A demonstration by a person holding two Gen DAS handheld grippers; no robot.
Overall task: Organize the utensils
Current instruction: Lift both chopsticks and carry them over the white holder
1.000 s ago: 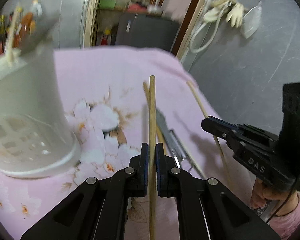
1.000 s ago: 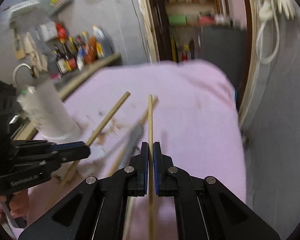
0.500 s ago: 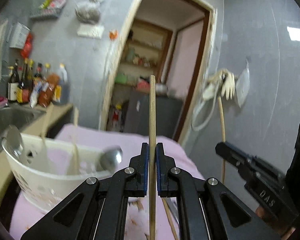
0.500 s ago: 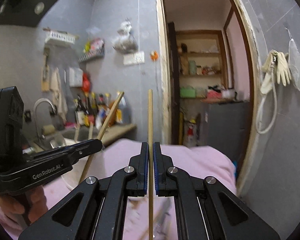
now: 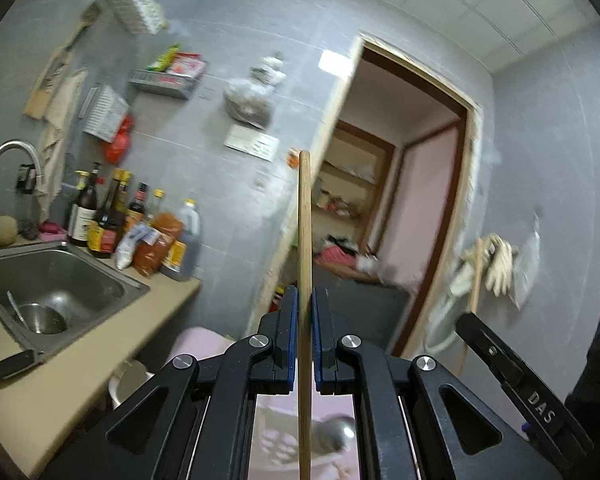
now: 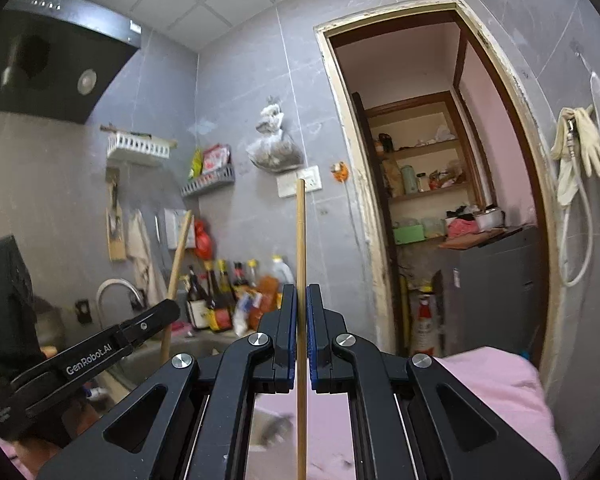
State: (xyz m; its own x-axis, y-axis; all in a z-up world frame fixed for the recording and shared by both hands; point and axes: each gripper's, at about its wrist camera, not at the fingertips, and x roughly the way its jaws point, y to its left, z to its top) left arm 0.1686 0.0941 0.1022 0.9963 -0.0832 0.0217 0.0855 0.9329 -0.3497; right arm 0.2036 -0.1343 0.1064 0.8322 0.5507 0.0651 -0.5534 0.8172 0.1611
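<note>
Left wrist view: I look past the grey tiled kitchen wall (image 5: 228, 32) and the doorway (image 5: 412, 184) to the steel sink (image 5: 56, 280) on the tan counter (image 5: 80, 368) with its row of sauce bottles (image 5: 112, 216) behind, while my left gripper (image 5: 304, 340) pinches a wooden chopstick (image 5: 304, 240) upright between its blue pads (image 5: 291, 336), above a blurred white utensil basket (image 5: 128, 376) on the pink cloth (image 5: 196, 344). In the right wrist view my right gripper (image 6: 301, 332) is pressed onto a second chopstick (image 6: 300, 248), also held upright, with the range hood (image 6: 52, 56) at upper left and pale rubber gloves (image 6: 580, 140) hanging by the doorway.
</note>
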